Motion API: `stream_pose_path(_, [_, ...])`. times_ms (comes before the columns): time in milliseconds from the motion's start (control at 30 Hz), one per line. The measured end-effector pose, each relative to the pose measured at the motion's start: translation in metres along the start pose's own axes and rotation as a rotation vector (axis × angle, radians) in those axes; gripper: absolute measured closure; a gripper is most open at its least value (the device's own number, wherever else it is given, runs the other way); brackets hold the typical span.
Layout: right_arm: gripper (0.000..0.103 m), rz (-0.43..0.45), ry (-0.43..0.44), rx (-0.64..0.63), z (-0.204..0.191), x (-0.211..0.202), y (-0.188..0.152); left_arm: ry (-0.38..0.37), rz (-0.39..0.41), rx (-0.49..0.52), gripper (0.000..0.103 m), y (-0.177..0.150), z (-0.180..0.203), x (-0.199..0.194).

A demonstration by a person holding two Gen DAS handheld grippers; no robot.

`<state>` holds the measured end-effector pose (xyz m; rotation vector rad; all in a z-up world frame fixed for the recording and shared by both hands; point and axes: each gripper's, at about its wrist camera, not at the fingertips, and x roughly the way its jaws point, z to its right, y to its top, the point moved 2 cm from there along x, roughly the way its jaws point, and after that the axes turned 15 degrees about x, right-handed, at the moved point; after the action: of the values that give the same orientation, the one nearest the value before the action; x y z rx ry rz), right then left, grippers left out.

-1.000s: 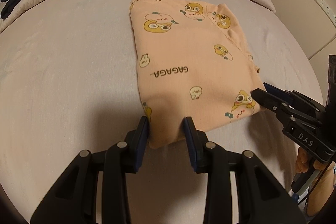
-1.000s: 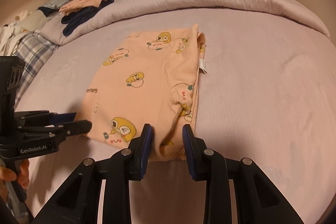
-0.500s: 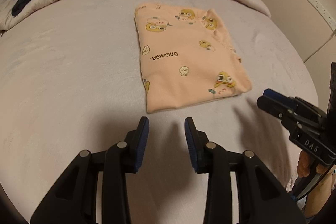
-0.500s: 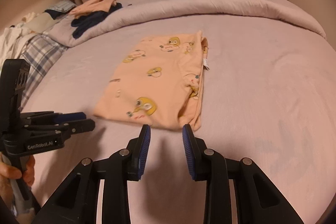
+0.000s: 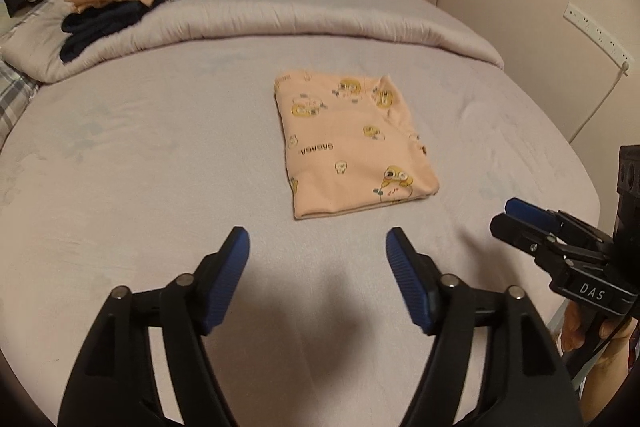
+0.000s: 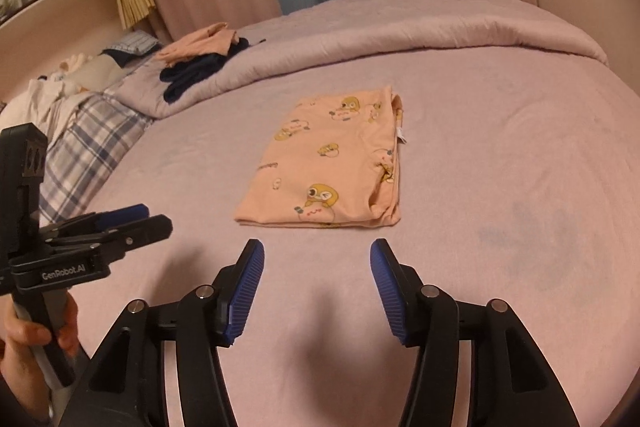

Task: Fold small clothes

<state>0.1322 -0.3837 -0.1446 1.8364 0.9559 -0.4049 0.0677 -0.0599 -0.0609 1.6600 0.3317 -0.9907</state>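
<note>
A peach garment with yellow cartoon prints (image 5: 352,143) lies folded into a flat rectangle on the bed; it also shows in the right wrist view (image 6: 332,167). My left gripper (image 5: 318,247) is open and empty, held back from the garment's near edge. My right gripper (image 6: 316,259) is open and empty, also short of the near edge. Each gripper shows in the other's view, the right one (image 5: 520,217) at the right, the left one (image 6: 156,219) at the left.
The lilac bed sheet (image 5: 160,167) spreads all around the garment. A rolled duvet (image 5: 280,23) runs across the far side. A pile of dark and peach clothes (image 5: 108,3) sits on it at far left. A plaid cloth (image 6: 80,155) lies at the left edge.
Both grippers were at the garment's near edge with jaws narrow. They have pulled back and up, away from it, and both jaws have opened wide. The garment stays flat.
</note>
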Motion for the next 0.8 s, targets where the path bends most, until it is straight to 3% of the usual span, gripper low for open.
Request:
stream_pose_path(67, [0.038, 0.006, 0.019, 0.011, -0.003, -0.005, -0.002, 0.004, 0.021, -0.003, 0.025, 0.0, 0.001, -0.009])
stream_pose_path(300, [0.036, 0.035, 0.068, 0.031, -0.013, -0.026, -0.006, 0.022, 0.066, 0.011, 0.018, 0.001, 0.007, -0.035])
stream_pose_path(400, [0.03, 0.055, 0.09, 0.046, -0.016, -0.038, -0.007, 0.018, 0.09, 0.01, 0.015, 0.003, 0.01, -0.045])
stream_pose_path(567, [0.023, 0.078, 0.123, 0.07, -0.02, -0.052, -0.003, 0.037, 0.147, 0.026, 0.002, 0.009, 0.016, -0.066])
stream_pose_path(800, [0.018, 0.086, 0.148, 0.084, -0.02, -0.057, 0.006, 0.05, 0.173, 0.04, 0.001, 0.019, 0.019, -0.072])
